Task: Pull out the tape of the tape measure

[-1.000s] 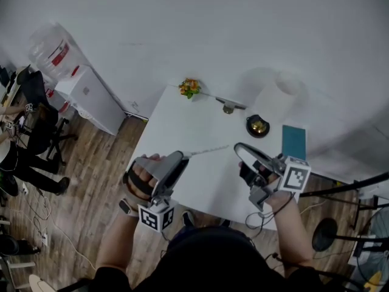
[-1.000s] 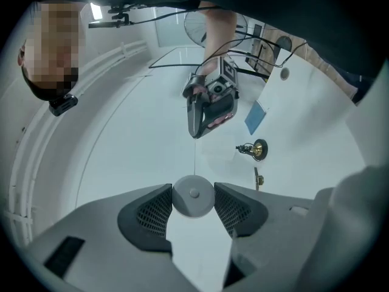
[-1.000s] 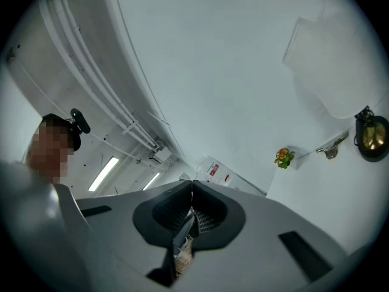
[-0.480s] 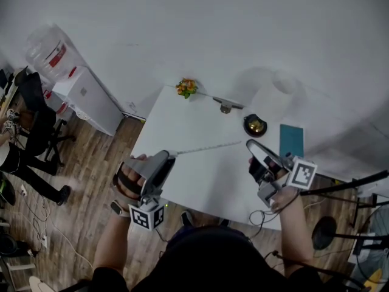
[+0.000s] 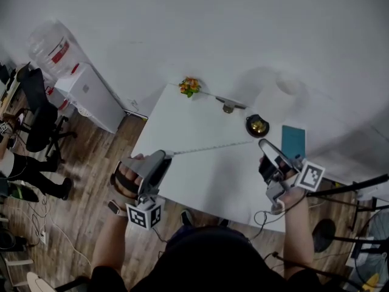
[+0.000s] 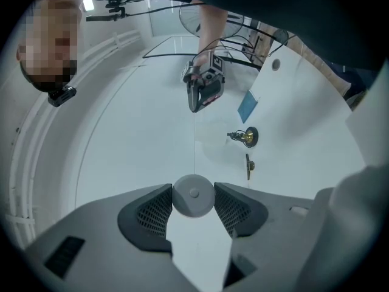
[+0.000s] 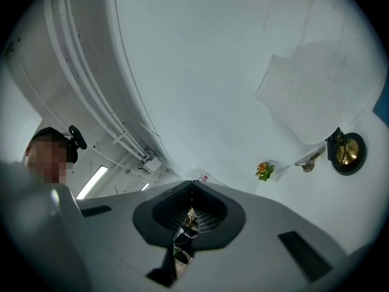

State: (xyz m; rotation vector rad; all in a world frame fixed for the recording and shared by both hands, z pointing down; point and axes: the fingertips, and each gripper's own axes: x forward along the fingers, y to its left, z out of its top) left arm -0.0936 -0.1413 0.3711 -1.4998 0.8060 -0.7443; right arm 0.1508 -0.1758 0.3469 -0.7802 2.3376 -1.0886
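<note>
Grey, round tape measure [image 6: 193,194] is clamped in the left tongs [image 5: 163,157] at the nine-o'clock edge of the tabletop [image 5: 206,184]. Its tape [image 5: 209,146] runs straight to the right tongs [image 5: 262,143], clenched on its end at three o'clock. Open tabletop lies beneath the tape.

White bench [image 5: 182,121]: orange-green flower ornament [image 5: 189,87] at far edge, small metal fitting [image 5: 229,106] near it, round black-and-brass item [image 5: 257,126] just beside a teal booklet [image 5: 293,141]. Off-bench left: water bottle [image 5: 51,48] atop white unit [image 5: 91,96], black office chair [image 5: 37,111], wood floor [image 5: 85,181].
</note>
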